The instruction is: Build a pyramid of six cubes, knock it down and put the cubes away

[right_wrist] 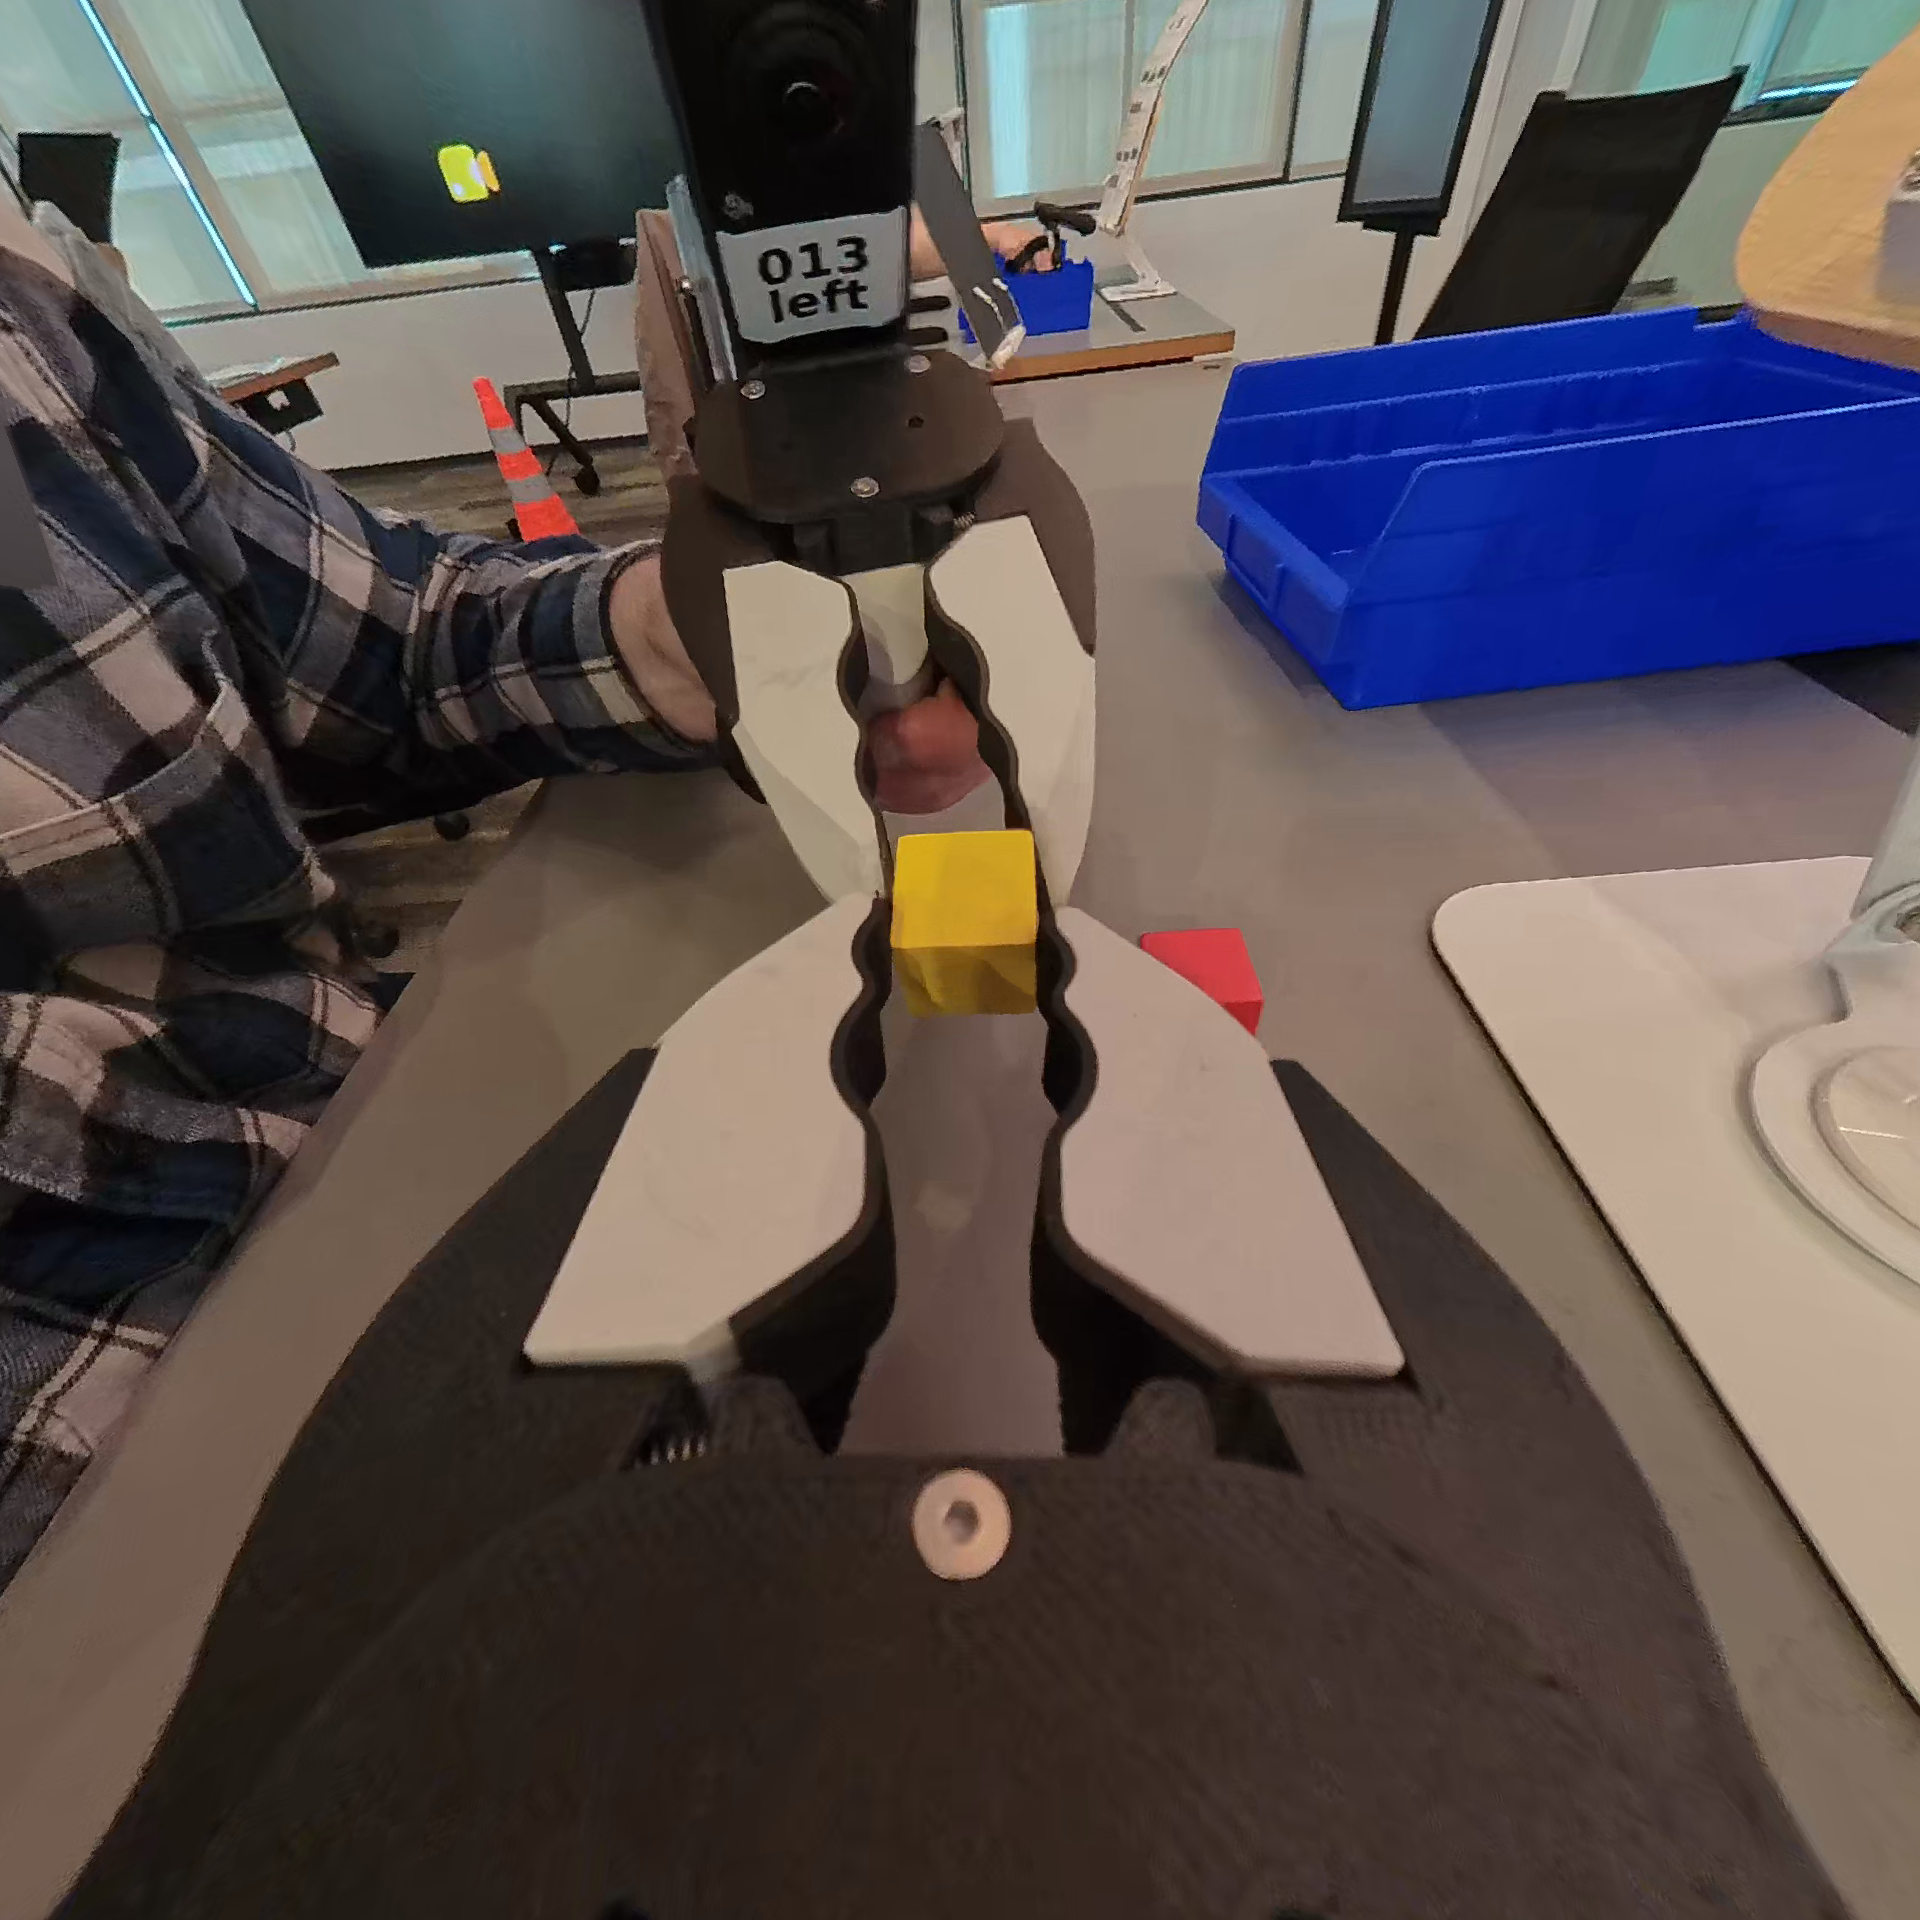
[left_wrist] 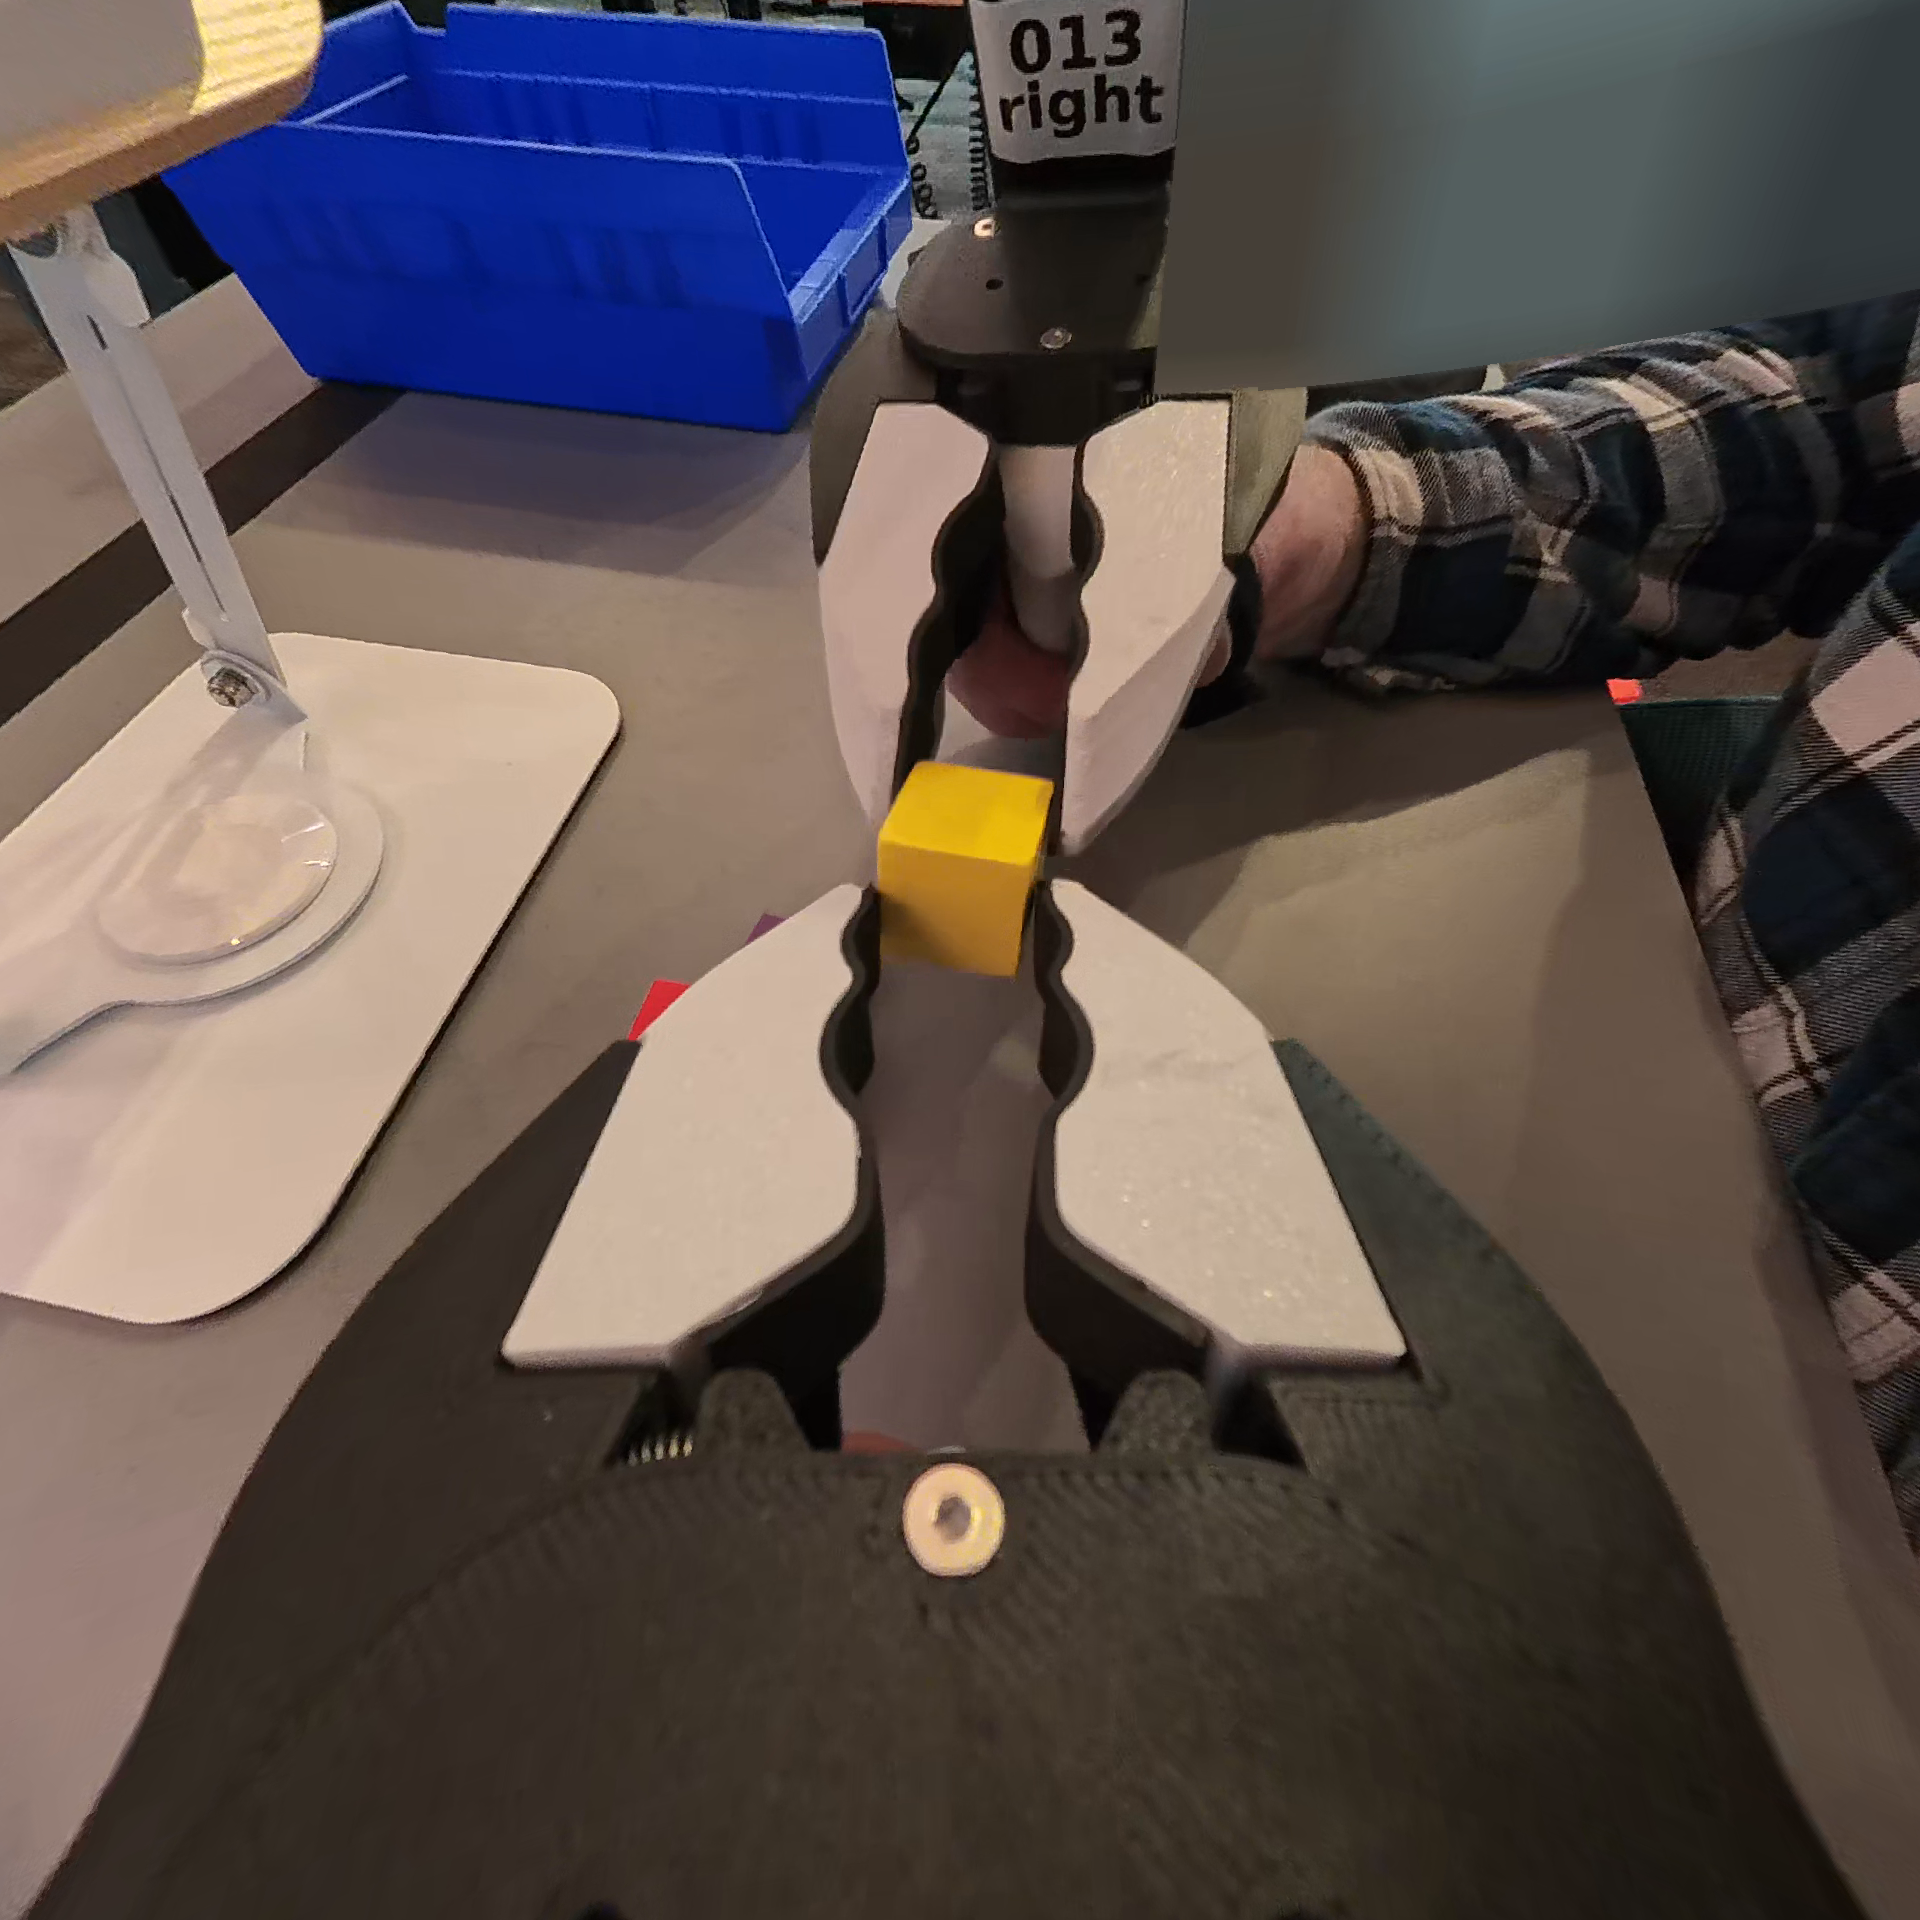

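A yellow cube point(left_wrist: 961, 883) sits at the meeting point of both grippers, which face each other tip to tip over the grey table point(left_wrist: 1351, 935). My left gripper point(left_wrist: 956, 914) is shut on the cube's near end, its pads pressed on both sides. My right gripper point(right_wrist: 964, 935) is shut on the same yellow cube point(right_wrist: 964, 914) from the opposite end. Each gripper also shows in the other's view, the right point(left_wrist: 971, 821) and the left point(right_wrist: 964, 883). A red cube point(right_wrist: 1205, 971) lies on the table just right of my right gripper's fingers. Slivers of a red cube point(left_wrist: 657, 1006) and a purple cube point(left_wrist: 767, 923) peek out beside my left finger.
A blue bin point(right_wrist: 1558, 540) stands at the back of the table, also in the left wrist view point(left_wrist: 582, 239). A white stand base point(left_wrist: 312, 935) lies beside the cubes, also in the right wrist view point(right_wrist: 1662, 1091). A person's plaid sleeves point(left_wrist: 1558, 499) hold the grippers. The grippers are tip to tip, or close to it.
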Action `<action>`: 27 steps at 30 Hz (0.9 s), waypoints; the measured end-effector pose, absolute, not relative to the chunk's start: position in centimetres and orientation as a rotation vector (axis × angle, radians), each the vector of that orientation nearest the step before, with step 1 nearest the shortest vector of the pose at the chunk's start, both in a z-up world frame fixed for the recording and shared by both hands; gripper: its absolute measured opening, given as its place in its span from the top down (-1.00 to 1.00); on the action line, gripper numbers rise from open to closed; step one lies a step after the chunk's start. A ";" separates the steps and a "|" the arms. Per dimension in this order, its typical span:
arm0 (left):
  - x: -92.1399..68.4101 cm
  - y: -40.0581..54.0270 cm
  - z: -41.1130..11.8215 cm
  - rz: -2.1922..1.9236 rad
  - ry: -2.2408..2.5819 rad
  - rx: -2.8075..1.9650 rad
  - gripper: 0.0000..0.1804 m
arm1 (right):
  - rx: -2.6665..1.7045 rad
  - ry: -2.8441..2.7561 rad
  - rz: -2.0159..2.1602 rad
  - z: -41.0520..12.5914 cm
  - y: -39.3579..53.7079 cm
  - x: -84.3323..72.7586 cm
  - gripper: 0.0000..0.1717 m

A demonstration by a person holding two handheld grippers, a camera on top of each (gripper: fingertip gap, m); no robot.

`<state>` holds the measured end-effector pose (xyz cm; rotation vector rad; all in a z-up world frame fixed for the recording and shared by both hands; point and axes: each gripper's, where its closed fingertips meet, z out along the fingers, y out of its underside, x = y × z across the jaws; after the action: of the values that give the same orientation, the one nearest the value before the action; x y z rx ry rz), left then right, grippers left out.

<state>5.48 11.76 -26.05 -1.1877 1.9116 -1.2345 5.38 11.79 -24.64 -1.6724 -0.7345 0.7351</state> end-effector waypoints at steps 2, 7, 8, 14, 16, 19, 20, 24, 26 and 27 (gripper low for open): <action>5.3 12.4 -26.0 -1.188 1.906 -1.183 0.69 | -1.679 -0.712 0.706 -24.6 12.1 6.2 0.69; 4.7 15.3 -26.0 -1.049 1.847 -1.192 0.65 | -1.742 -0.656 0.658 -25.9 13.4 8.2 0.69; 4.6 16.0 -26.2 -1.029 1.842 -1.201 0.65 | -1.763 -0.653 0.650 -26.4 13.6 8.3 0.69; 4.3 18.6 -27.5 -1.022 1.811 -1.260 0.67 | -1.834 -0.657 0.640 -27.6 14.5 8.9 0.69; 4.3 18.6 -28.0 -1.047 1.817 -1.282 0.67 | -1.876 -0.654 0.614 -28.2 15.0 9.4 0.69; 4.4 18.7 -28.3 -1.027 1.824 -1.276 0.69 | -1.925 -0.696 0.615 -29.1 15.4 9.4 0.69; 4.5 18.6 -28.4 -1.021 1.829 -1.274 0.69 | -1.934 -0.707 0.614 -29.2 15.5 9.4 0.69; 4.7 18.3 -29.0 -1.021 1.847 -1.282 0.70 | -1.946 -0.736 0.607 -29.6 16.1 9.3 0.69; 4.8 18.2 -29.1 -1.022 1.852 -1.281 0.71 | -1.946 -0.747 0.610 -29.6 16.1 9.3 0.69; 4.9 18.2 -29.2 -1.016 1.855 -1.281 0.72 | -1.938 -0.751 0.606 -29.5 16.1 9.2 0.69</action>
<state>4.90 18.22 -29.24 -1.2807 1.8552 -1.0157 9.23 16.06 -29.51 -1.9379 -0.7506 0.6058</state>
